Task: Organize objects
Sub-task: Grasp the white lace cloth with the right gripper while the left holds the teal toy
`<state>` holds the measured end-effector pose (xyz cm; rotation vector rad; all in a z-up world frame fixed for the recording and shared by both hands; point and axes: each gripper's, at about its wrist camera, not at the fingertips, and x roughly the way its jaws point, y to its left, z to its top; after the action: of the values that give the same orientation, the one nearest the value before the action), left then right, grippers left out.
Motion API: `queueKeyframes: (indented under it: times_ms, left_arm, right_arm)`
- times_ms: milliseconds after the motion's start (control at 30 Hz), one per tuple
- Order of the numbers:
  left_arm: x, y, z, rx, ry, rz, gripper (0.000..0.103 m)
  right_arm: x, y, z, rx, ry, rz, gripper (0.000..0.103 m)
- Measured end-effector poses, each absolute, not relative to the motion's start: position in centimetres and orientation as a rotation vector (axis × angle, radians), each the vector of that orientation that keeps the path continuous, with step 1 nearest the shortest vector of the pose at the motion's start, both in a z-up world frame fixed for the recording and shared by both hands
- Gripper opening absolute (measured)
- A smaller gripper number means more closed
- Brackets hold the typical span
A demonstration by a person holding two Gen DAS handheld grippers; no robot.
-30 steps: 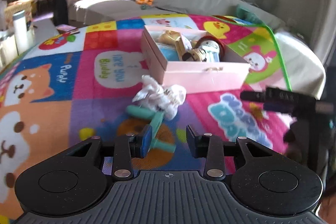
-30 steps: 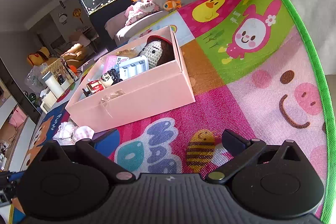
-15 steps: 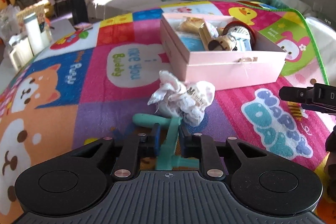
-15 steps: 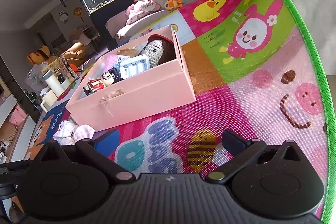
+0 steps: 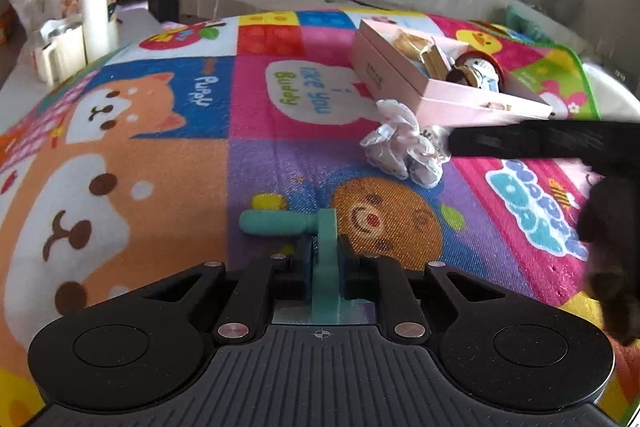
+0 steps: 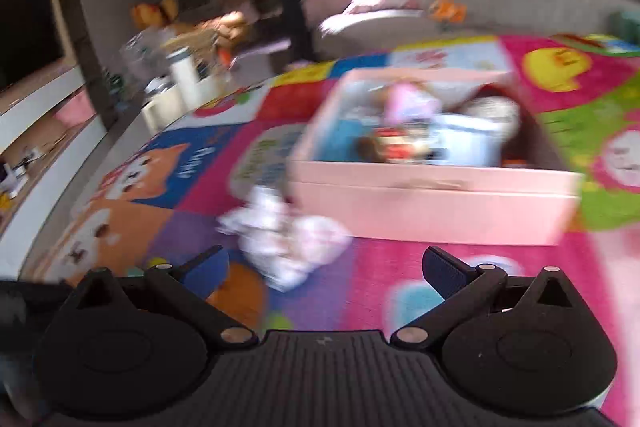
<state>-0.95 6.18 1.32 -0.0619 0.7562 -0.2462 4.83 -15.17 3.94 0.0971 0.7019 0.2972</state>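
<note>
Only your left view shows the left gripper (image 5: 325,254) clenched on the green toy (image 5: 324,247); your right gripper (image 6: 326,267) is released, near the crumpled cloth (image 6: 288,239).

Your widest free room is the bare play mat (image 5: 132,163) filling the left half of the left wrist frame, while at centre right the crumpled white cloth (image 5: 404,147) lies just in front of the pink box (image 5: 444,103), with the right gripper (image 6: 324,267) reaching in from the right edge.

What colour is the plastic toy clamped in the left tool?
Teal green plastic toy, clearest in the left wrist view.
</note>
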Motion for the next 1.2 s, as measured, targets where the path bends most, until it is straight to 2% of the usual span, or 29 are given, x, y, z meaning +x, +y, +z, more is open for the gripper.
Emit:
queueKeyframes:
  times_ms: [67,133,167,200,233,300,367,633,667,700,767,867,1000,1100,1200]
  left_arm:
    - [-1.1,6.1,1.3,-0.047,0.749,-0.248,0.017]
    - [-1.1,6.2,1.3,-0.052,0.748,-0.25,0.018]
    - [-1.1,6.3,1.3,-0.056,0.746,-0.254,0.018]
    - [-1.2,6.4,1.2,-0.061,0.743,-0.259,0.018]
    - [-1.3,6.6,1.2,-0.07,0.739,-0.264,0.018]
    - [-1.3,6.8,1.0,-0.087,0.732,-0.271,0.019]
    - [-1.4,6.9,0.9,-0.097,0.728,-0.274,0.019]
    - [-1.6,5.4,1.1,-0.078,0.734,-0.288,0.018]
    - [-1.6,4.9,1.1,-0.084,0.743,-0.304,0.021]
    - [-1.7,4.5,1.1,-0.067,0.736,-0.298,0.02]
    - [-1.8,3.6,1.0,-0.035,0.735,-0.3,0.02]
    - [-1.9,2.9,1.1,-0.025,0.746,-0.296,0.02]
    - [-1.7,2.6,1.2,-0.011,0.758,-0.288,0.02]
    - [-1.7,2.8,1.3,-0.02,0.772,-0.289,0.02]
    - [-1.9,2.8,1.3,-0.017,0.779,-0.291,0.02]
  right_arm:
    - [6.7,-12.9,3.5,0.075,0.731,0.278,0.101]
    - [7.9,-11.0,2.9,0.034,0.748,0.261,0.089]
    - [8.5,-10.4,2.6,0.017,0.766,0.265,0.077]
    - [8.8,-10.1,2.4,0.006,0.786,0.272,0.058]
    - [9.0,-10.1,2.1,-0.003,0.813,0.278,0.048]
    - [8.2,-10.3,2.0,-0.03,0.816,0.287,0.038]
    - [6.8,-11.1,2.1,-0.043,0.833,0.323,0.032]
    - [-1.0,-16.5,2.5,-0.202,0.825,0.345,0.033]
    - [-1.5,-17.3,2.5,-0.211,0.818,0.322,0.038]
    - [-1.7,-18.1,2.5,-0.217,0.81,0.291,0.045]
    - [-2.2,-19.7,2.5,-0.225,0.782,0.21,0.055]
    - [-2.4,-21.4,2.8,-0.211,0.749,0.126,0.062]
    - [-3.1,-23.4,3.9,-0.117,0.715,0.128,0.082]
    - [-3.8,-23.9,4.5,-0.098,0.683,0.146,0.087]
    - [-4.1,-23.9,4.5,-0.092,0.68,0.161,0.088]
